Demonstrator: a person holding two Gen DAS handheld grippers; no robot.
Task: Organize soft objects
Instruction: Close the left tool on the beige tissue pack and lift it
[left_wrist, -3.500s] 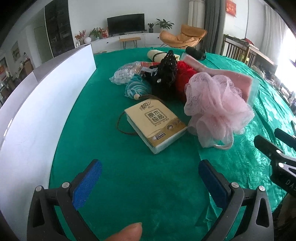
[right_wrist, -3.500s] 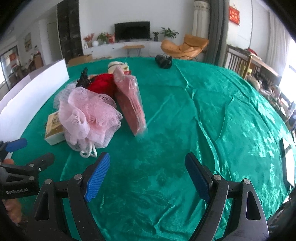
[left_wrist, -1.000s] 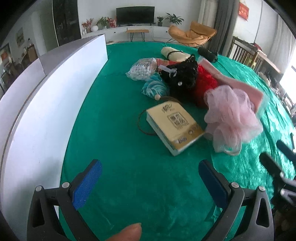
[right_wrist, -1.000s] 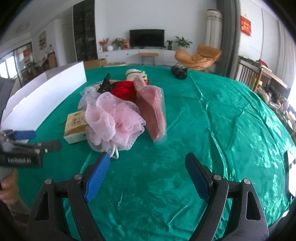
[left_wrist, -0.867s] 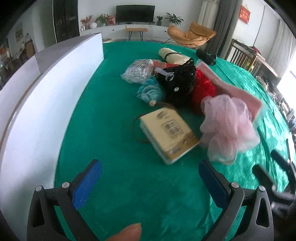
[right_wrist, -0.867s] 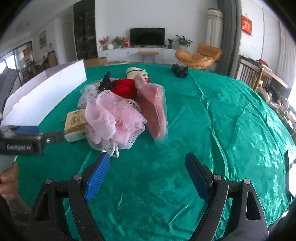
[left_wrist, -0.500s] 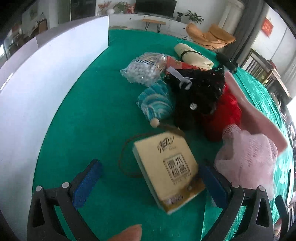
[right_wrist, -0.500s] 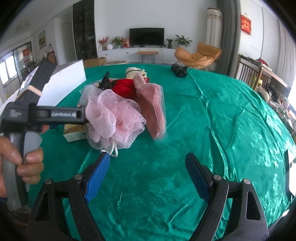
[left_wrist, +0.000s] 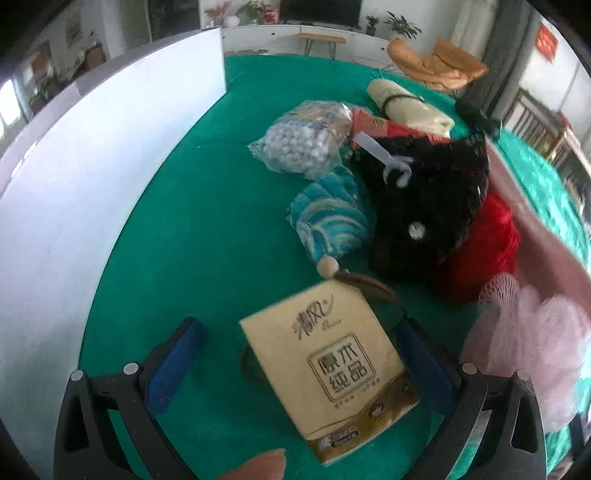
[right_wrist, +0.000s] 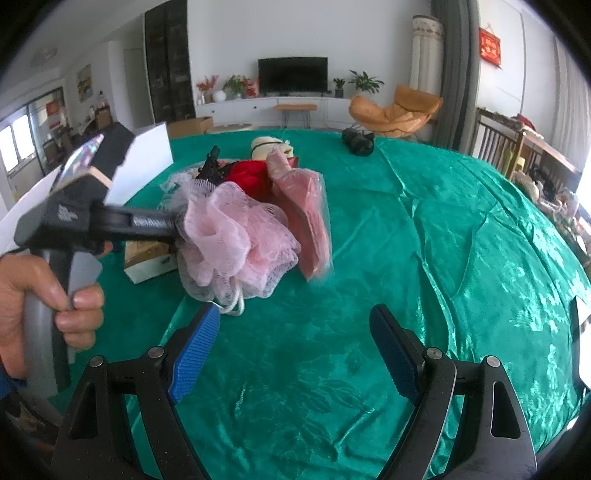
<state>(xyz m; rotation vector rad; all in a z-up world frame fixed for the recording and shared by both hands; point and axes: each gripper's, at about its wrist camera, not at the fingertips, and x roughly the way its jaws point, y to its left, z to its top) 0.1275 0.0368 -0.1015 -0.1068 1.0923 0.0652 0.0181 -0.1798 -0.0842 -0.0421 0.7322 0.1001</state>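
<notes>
A beige tissue pack lies on the green cloth between the open fingers of my left gripper, which hangs just above it. Behind it lie a teal striped pouch, a bag of white balls, a black fluffy item, a red knit item, a pink packet and a pink mesh pouf. In the right wrist view my right gripper is open and empty over bare cloth, in front of the pouf. The left gripper body shows there, its tips hidden behind the pouf.
A white board wall runs along the left of the table. A cream roll and a small black bag lie farther back. Green cloth stretches to the right. A brown cord loops under the tissue pack.
My left gripper has moved forward and tipped down over the tissue pack, which now sits between its fingers. The right gripper has stayed in place.
</notes>
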